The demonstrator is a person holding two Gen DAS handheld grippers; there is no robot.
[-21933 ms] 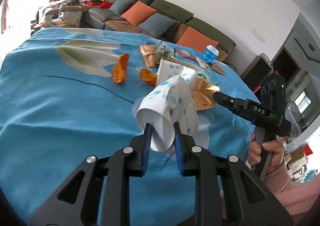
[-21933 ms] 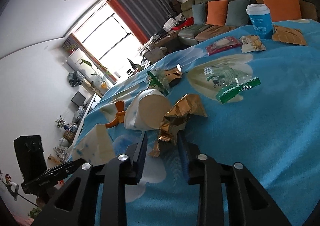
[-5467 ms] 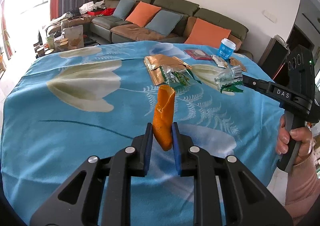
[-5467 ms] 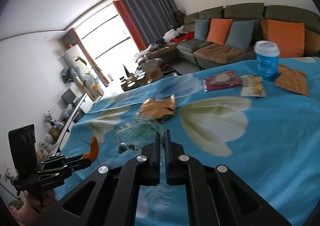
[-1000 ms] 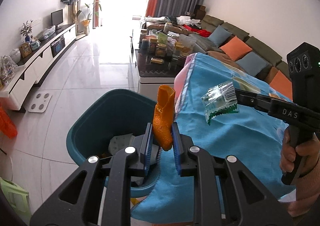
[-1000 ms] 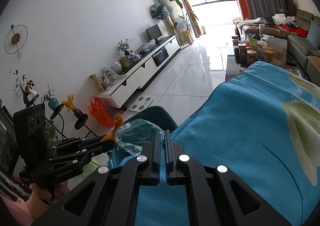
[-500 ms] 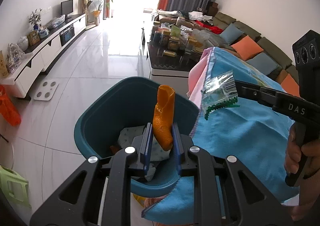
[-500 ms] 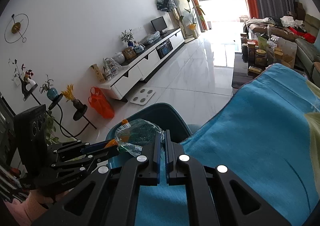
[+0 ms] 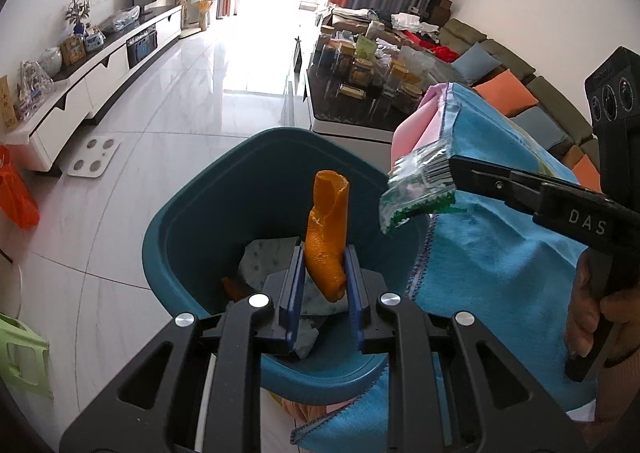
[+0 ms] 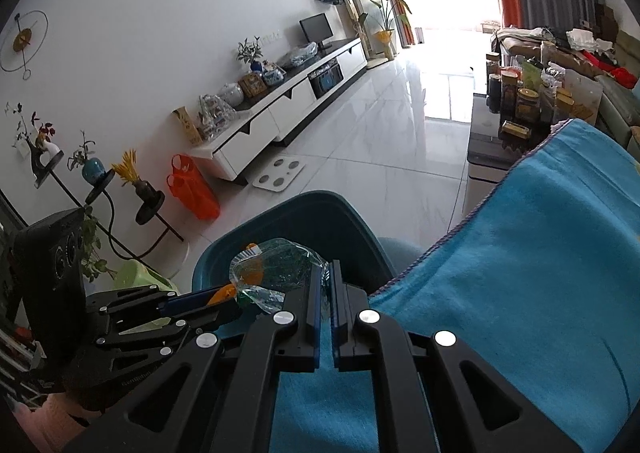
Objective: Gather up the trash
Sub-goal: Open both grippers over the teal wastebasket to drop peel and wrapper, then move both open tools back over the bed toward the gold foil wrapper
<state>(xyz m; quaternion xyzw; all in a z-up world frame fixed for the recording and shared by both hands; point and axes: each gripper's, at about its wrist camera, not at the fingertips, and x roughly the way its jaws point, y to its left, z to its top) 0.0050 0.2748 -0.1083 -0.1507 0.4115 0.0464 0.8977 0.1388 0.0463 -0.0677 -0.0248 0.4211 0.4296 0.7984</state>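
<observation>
My left gripper [image 9: 323, 253] is shut on a strip of orange peel [image 9: 326, 235], which stands upright over the mouth of the teal trash bin [image 9: 192, 221]. Paper cups and another orange scrap lie at the bin's bottom. My right gripper [image 10: 325, 273] is shut on a clear wrapper with green print [image 10: 276, 267]. In the left wrist view that wrapper [image 9: 420, 191] hangs at the bin's right rim, pinched at the right gripper's tip. In the right wrist view the left gripper [image 10: 224, 299] reaches in from the left over the bin [image 10: 320, 221].
The table's blue cloth [image 9: 492, 261] drapes down right beside the bin. A low black table [image 9: 352, 109] crowded with jars stands behind it. On the tiled floor are a white scale [image 9: 94, 157], an orange bag [image 9: 16, 197] and a green stool [image 9: 20, 357].
Both grippers have sunk toward the bin and closed in on it. The peel now sits over the bin's inside, and the wrapper has come to its right rim.
</observation>
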